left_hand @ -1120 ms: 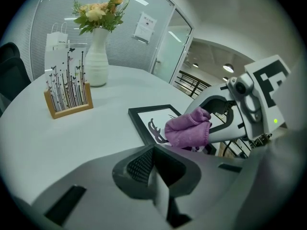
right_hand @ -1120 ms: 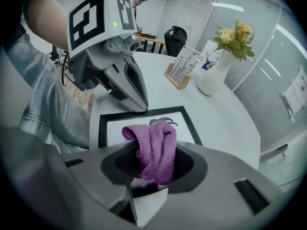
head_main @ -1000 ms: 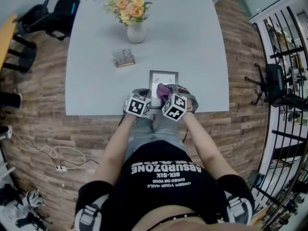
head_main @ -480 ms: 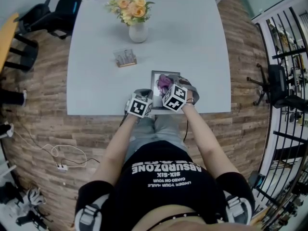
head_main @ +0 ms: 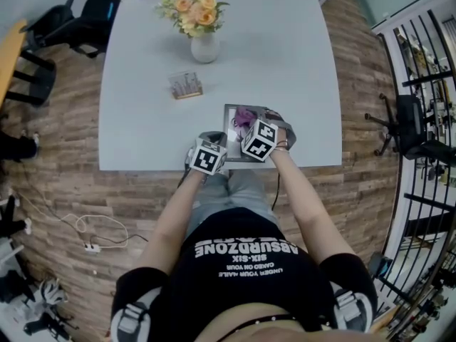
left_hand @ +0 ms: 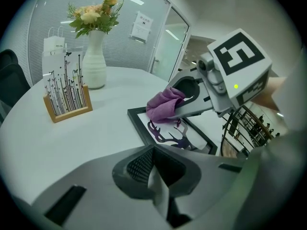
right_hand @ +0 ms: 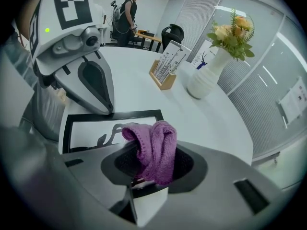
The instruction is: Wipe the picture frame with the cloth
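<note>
Picture frame (head_main: 229, 123) flat on white table (head_main: 142, 105), close to near edge. Right gripper (head_main: 249, 123) over frame, jaws clamped tight on bunched purple cloth (right_hand: 154, 147); cloth at frame's far end. Left gripper (head_main: 212, 142) just beside frame's near left corner, jaws pressed together, nothing between them.

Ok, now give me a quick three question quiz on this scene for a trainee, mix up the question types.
1. Which gripper holds the purple cloth?
2. The picture frame is: A) flat on the table; B) leaning on the vase; C) lifted off the table.
3. True or false: the left gripper has its jaws wide apart.
Key: 1 the right gripper; 2 A; 3 false, they are together.
</note>
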